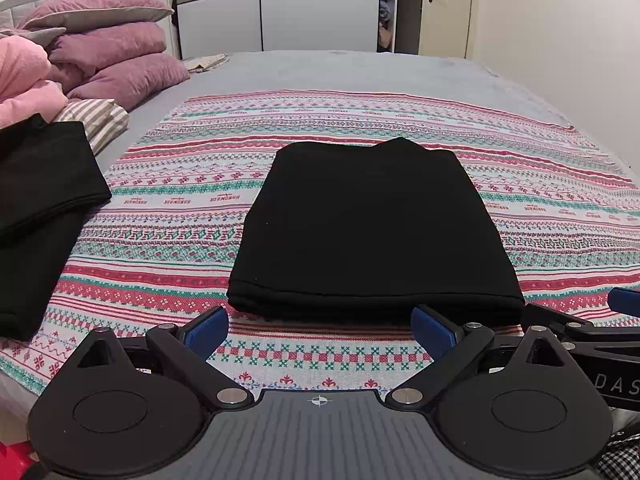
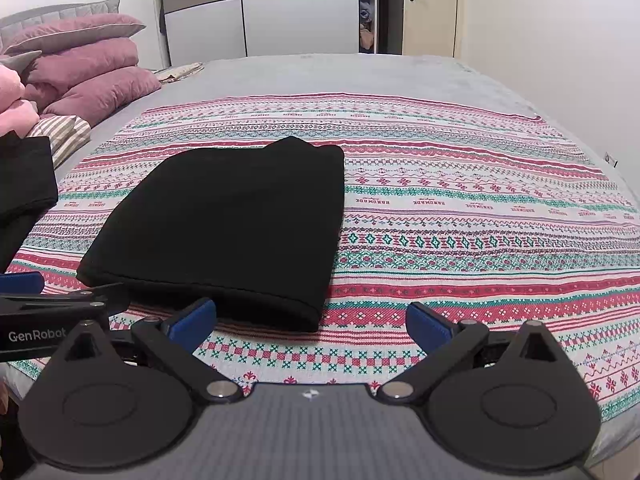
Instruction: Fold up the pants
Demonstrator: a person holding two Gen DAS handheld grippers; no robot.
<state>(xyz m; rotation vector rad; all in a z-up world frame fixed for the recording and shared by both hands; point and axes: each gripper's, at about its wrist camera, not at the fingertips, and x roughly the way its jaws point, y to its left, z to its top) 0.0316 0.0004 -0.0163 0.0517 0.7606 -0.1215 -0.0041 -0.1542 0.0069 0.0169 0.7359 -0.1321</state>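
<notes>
Both claws spread apart and empty: left gripper (image 1: 320,330), right gripper (image 2: 311,326), just short of the folded black pants (image 1: 376,228). Looks finished; if tidying, tuck the bump at the far edge and leave the near fold square on the patterned blanket (image 1: 168,184).

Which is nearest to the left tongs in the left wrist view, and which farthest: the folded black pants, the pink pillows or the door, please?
1. Folded black pants, just ahead of the open left tongs.
2. Pink pillows, far left.
3. Door, back wall, right.
</notes>
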